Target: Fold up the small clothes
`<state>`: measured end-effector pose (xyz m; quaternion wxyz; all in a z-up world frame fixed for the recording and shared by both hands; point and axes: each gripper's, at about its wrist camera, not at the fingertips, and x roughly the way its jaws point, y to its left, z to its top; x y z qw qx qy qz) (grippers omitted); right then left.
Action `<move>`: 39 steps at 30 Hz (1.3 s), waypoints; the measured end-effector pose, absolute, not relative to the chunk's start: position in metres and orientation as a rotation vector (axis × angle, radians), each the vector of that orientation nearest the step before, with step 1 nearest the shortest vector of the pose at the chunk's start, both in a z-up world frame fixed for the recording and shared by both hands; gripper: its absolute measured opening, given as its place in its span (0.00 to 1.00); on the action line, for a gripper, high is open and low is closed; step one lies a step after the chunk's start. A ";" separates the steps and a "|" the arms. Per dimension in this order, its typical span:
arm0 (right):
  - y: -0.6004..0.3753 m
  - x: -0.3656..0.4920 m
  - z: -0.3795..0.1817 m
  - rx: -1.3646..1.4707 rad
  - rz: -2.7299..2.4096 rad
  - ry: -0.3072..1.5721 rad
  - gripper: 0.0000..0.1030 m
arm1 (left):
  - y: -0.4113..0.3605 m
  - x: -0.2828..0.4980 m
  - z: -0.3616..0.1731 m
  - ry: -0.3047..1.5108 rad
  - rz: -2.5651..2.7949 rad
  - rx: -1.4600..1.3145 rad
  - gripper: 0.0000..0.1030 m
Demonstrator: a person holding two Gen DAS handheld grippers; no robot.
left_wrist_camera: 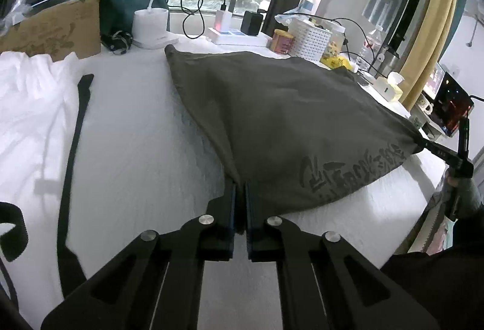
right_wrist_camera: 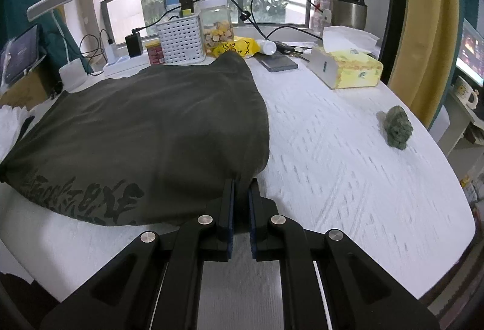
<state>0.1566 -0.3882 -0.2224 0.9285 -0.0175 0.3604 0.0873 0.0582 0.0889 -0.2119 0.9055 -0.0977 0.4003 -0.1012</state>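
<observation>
The olive garment point(left_wrist_camera: 281, 118) lay spread on the white surface point(left_wrist_camera: 145, 124), its printed near edge lifted. The left gripper point(left_wrist_camera: 240, 194) and right gripper point(right_wrist_camera: 241, 192) each pinched a near corner, jaws nearly shut. Carrying both corners evenly toward 12 o'clock would keep the fold square.

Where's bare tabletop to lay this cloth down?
Bare table lies right of the olive cloth, between the tissue box and green lump; another strip between the cloth and black strap. The back edge by the white basket is crowded.
</observation>
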 end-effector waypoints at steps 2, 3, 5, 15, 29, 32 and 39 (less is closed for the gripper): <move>-0.390 0.153 -0.224 -0.033 0.177 0.739 0.09 | 0.088 0.056 -0.213 0.829 -0.213 -0.202 0.03; -0.390 0.150 -0.224 -0.036 0.174 0.739 0.09 | 0.087 0.054 -0.214 0.829 -0.214 -0.203 0.03; -0.391 0.147 -0.226 -0.047 0.167 0.738 0.09 | 0.086 0.051 -0.215 0.830 -0.216 -0.203 0.03; -0.397 0.126 -0.241 -0.042 0.158 0.746 0.09 | 0.081 0.033 -0.227 0.859 -0.226 -0.190 0.03; -0.403 0.115 -0.250 -0.017 0.157 0.742 0.09 | 0.089 0.026 -0.228 0.855 -0.173 -0.222 0.05; -0.404 0.116 -0.252 -0.010 0.155 0.744 0.09 | 0.090 0.032 -0.228 0.859 -0.151 -0.236 0.05; -0.408 0.117 -0.255 -0.002 0.153 0.743 0.09 | 0.084 0.045 -0.235 0.880 -0.159 -0.260 0.55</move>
